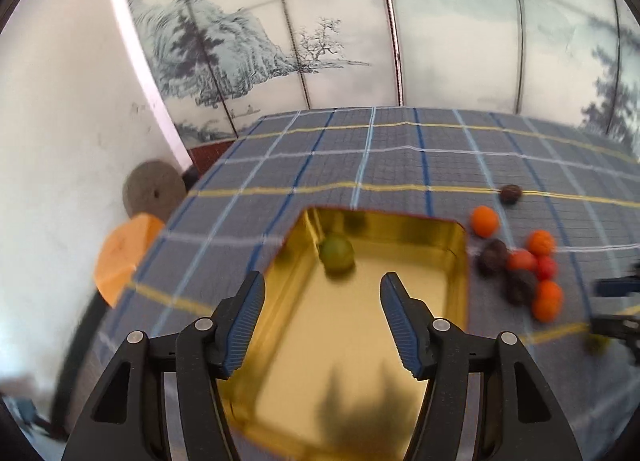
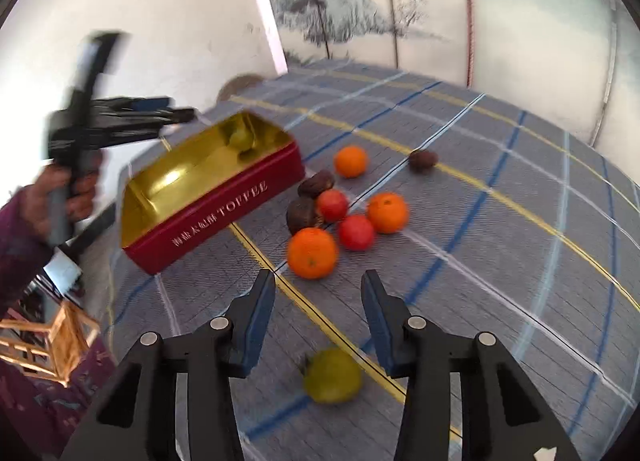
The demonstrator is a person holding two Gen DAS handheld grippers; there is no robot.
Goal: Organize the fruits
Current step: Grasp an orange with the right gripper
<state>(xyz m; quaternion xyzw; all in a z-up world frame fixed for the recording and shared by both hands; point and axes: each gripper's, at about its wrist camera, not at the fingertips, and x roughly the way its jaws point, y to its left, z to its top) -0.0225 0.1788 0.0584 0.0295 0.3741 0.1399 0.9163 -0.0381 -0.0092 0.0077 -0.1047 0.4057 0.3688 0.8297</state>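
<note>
A red tin with a gold inside (image 1: 460,261) (image 2: 224,201) sits on the checked cloth. One green fruit (image 1: 337,253) (image 2: 242,138) lies in its far corner. My left gripper (image 1: 322,285) is open and empty above the tin; it also shows in the right wrist view (image 2: 176,117). To the tin's right lies a cluster of oranges (image 2: 312,253) (image 1: 547,300), red fruits (image 2: 356,232) and dark brown fruits (image 2: 302,215). A second green fruit (image 2: 332,375) lies on the cloth just below my right gripper (image 2: 318,285), which is open and empty.
The table with the blue-grey checked cloth (image 1: 400,157) stands against a painted folding screen (image 1: 320,21) and a white wall. A lone dark fruit (image 1: 511,193) (image 2: 423,160) lies farther back. An orange object (image 1: 124,257) and a wooden stool (image 2: 60,337) stand off the table's left edge.
</note>
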